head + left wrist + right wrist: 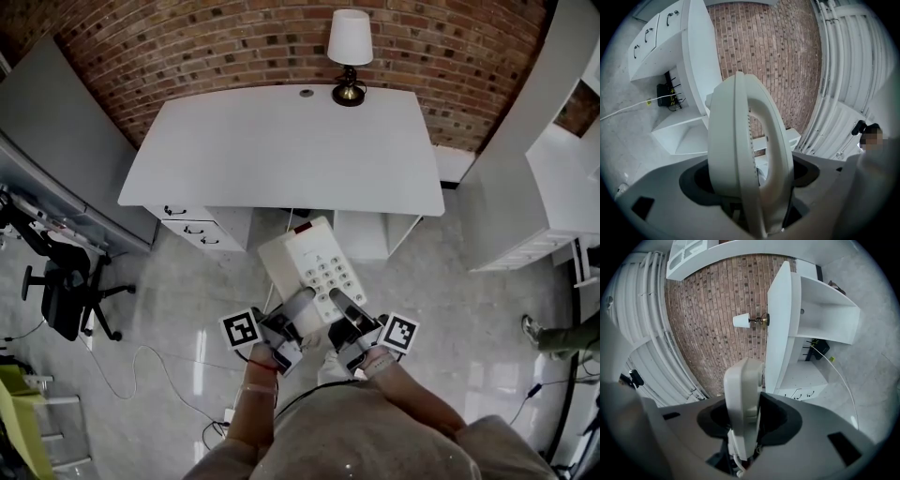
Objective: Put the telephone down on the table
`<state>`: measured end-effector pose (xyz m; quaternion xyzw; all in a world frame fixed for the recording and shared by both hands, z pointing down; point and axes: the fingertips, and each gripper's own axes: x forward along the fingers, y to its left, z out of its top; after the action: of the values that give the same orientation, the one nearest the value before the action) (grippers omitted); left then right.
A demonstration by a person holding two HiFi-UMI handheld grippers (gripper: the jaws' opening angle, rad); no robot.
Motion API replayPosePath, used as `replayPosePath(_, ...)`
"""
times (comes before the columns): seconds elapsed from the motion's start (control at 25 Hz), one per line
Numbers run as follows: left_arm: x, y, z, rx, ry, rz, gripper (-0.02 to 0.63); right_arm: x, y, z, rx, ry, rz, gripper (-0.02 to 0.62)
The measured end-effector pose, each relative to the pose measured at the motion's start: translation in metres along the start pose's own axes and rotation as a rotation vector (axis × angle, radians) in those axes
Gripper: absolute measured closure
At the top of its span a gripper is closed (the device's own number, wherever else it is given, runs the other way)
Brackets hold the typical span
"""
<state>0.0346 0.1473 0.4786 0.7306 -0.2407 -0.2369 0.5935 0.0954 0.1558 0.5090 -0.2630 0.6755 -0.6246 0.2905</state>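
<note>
A white telephone [309, 267] with a keypad hangs in the air in front of the white table [281, 150], short of its near edge. My left gripper [298, 305] is shut on the phone's near left end, and my right gripper [339, 302] is shut on its near right end. In the left gripper view the telephone [745, 159] stands edge-on between the jaws of the left gripper [750, 192]. In the right gripper view the telephone [743, 399] fills the jaws of the right gripper [745, 432], with the table [780, 324] beyond it.
A lamp [349, 56] stands at the table's far edge by the brick wall. Drawers [197, 225] sit under the table's left side. An office chair [61, 295] and a floor cable [141, 361] lie to the left. A white shelf unit [553, 187] is at right.
</note>
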Motion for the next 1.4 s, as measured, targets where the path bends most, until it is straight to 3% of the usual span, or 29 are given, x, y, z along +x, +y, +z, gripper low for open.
replayPosePath(0.8, 0.023, 0.021, 0.052, 0.003, -0.015, 0.018, 0.204, 0.053, -0.017, 0.027, 0.011, 0.037, 0.0, 0.448)
replayPosePath(1.4, 0.076, 0.033, 0.152, 0.011, 0.064, -0.001, 0.204, 0.147, -0.018, 0.083, 0.009, -0.033, 0.008, 0.448)
